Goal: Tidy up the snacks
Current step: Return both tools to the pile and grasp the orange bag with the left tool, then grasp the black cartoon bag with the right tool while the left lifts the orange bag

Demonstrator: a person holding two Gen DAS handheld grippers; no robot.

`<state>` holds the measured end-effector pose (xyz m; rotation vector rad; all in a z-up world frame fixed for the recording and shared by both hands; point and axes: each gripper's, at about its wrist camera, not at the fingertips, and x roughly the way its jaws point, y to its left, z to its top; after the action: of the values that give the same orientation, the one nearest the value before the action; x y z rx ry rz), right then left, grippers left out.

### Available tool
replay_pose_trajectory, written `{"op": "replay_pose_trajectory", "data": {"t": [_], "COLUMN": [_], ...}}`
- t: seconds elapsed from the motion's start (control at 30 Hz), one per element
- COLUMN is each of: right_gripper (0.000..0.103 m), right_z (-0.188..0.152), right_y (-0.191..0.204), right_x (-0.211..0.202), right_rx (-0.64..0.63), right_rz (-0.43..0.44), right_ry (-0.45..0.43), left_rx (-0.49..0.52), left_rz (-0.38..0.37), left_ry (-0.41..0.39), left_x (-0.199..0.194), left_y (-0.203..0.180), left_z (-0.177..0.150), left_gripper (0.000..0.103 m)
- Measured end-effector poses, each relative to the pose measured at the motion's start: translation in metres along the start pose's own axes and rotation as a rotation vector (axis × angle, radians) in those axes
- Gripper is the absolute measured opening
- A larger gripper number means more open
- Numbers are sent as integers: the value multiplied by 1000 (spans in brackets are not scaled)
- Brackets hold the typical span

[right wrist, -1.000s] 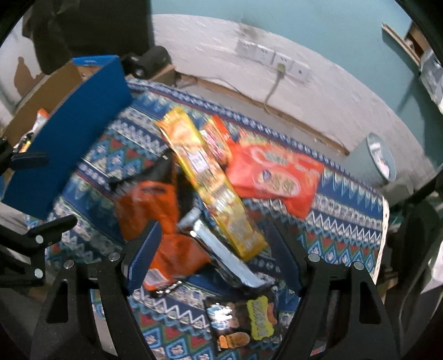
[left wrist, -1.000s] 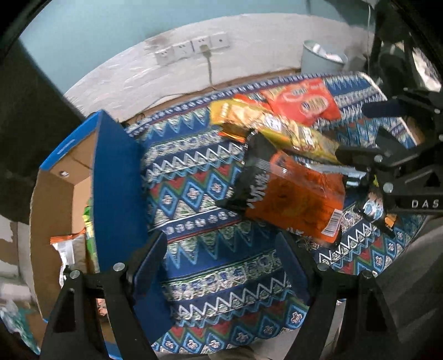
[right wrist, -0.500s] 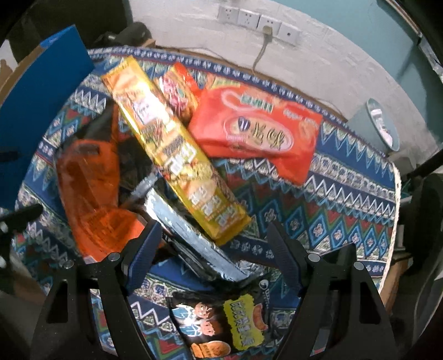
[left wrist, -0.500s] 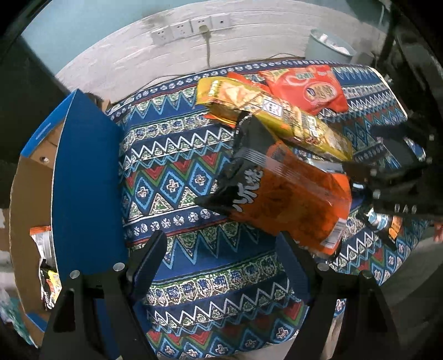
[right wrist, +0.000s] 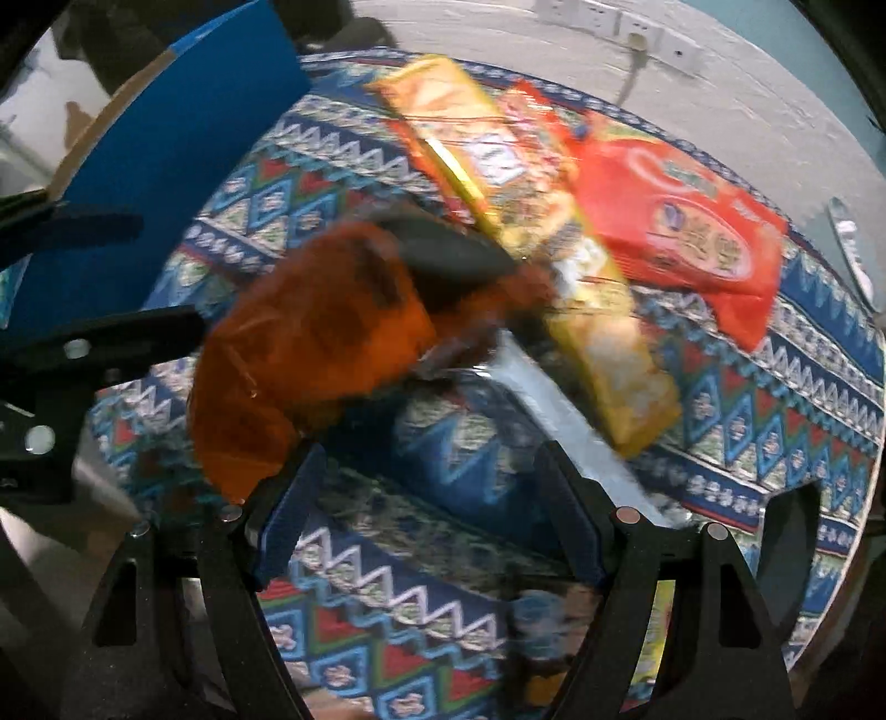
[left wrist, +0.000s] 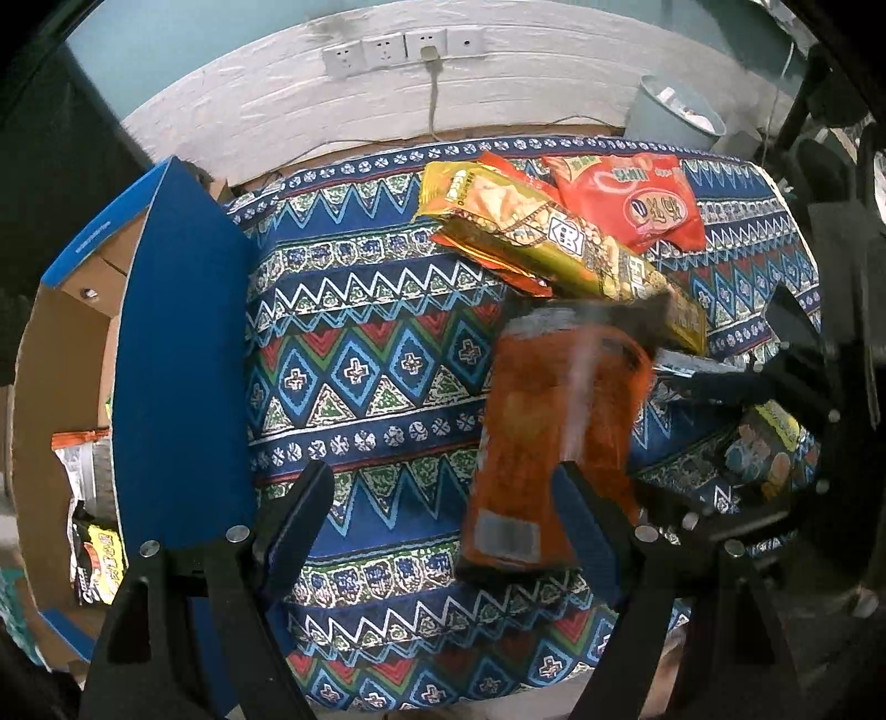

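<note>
Over the bench, a soft cloth (left wrist: 360,360) printed in blue, red, green and white zigzags and diamonds. Counted on it: six snack packets, all clustered on the right half.

Nearest, an orange bag (left wrist: 554,421) of crinkly glossy film, roughly oblong, black at its far end, pale barcode panel at its near end, blurred in both views. Beyond it, slanting from far left to near right, a long narrow yellow packet (left wrist: 554,243) of shiny gold-edged foil. Under that, a thin orange-red packet (left wrist: 501,166), mostly covered. At far right, a flat red packet (left wrist: 637,205), smooth, with a white oval label. Tucked beneath the yellow one's near end, a long silver foil packet (right wrist: 559,410). At near right, a small dark packet (left wrist: 769,448) with cartoon figures.

At the left edge, one cardboard box (left wrist: 33,415), brown inside, its raised flap blue, holding at least two more packets.

Left hand-held gripper (left wrist: 437,482): jaws wide apart, gripping nothing, only cloth between them; right finger overlapping the orange bag's near end, contact impossible to judge. Right hand-held gripper (right wrist: 429,459): jaws likewise spread wide, clamped on nothing, cloth and silver foil below, orange bag just beside its left finger.

On the far wall, four white sockets (left wrist: 404,47), one with a plug; beside the bench, one grey bin (left wrist: 670,116).
</note>
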<state>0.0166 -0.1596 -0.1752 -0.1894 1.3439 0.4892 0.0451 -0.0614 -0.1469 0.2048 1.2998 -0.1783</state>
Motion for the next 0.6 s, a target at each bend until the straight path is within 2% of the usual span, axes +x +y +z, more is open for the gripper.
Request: {"op": "replay_pose_trajectory", "data": {"t": [0.23,0.37,0.6], "right_gripper": [78,78,79], "right_z": [-15,-36,-77], "right_y": [-19,-42,-68], "right_x": [-16,-30,-50], "right_rx": [34,66,152], "right_rz": [-49,-73,-61], "right_ry": [-4,-10,9], "left_rx": [-37,2,82], "left_rz": [-80,-77,-73], "left_ry": [11,-10,35], "left_x": [-4,-6,21], "left_y": [-6,-20,-41], "left_z": [7,9,12], "left_gripper": [82,90,90]}}
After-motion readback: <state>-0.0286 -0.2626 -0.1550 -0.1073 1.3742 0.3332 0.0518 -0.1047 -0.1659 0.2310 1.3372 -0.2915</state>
